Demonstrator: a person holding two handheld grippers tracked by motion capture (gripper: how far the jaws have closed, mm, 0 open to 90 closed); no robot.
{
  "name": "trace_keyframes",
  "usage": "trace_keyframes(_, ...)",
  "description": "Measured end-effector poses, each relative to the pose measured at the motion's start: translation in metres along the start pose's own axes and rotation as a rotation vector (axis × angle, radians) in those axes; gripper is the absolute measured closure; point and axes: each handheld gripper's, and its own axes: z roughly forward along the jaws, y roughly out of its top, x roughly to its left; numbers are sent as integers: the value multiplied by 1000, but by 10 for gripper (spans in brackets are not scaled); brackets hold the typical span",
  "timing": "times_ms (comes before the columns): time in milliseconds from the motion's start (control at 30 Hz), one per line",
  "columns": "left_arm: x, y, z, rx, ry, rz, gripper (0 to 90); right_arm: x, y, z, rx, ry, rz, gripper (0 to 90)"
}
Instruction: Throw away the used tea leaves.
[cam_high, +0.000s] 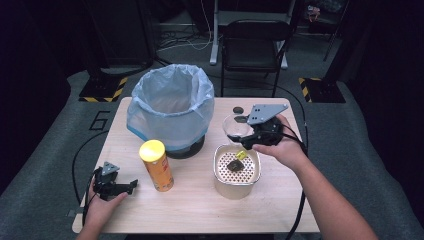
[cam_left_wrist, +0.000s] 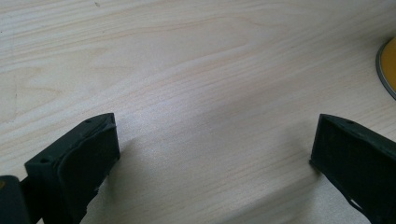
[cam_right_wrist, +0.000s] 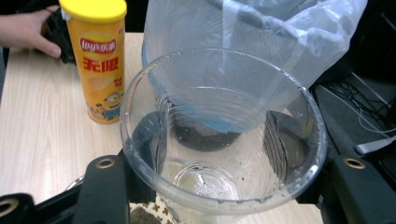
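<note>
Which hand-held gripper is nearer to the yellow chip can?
Left. The left hand-held gripper rests on the table just beside the chip can, jaws open. The right hand-held gripper holds the clear plastic cup over the perforated container, farther off.

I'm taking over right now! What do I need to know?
Right gripper: shut on the clear plastic cup, held above the strainer.
Left gripper: open, holding nothing, resting on the table near the chip can.
Done: the cup looks emptied; dark bits and a yellow piece lie in the strainer.
Left: probably drop the cup into the lined bin, then deal with the strainer's contents.
</note>
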Motion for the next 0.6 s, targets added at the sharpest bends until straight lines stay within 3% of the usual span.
trace_keyframes(333, 0, 0, -1, 9, -5, 3, 9, -6, 19, -2, 2, 0, 63, 396)
trace_keyframes(500, -1, 0, 0, -2, 3, -3, 9, -8, 35, -1, -7, -4, 78, 393)
trace_keyframes(600, -1, 0, 0, -4, 4, -6, 9, -13, 56, 5, -20, -9, 87, 392)
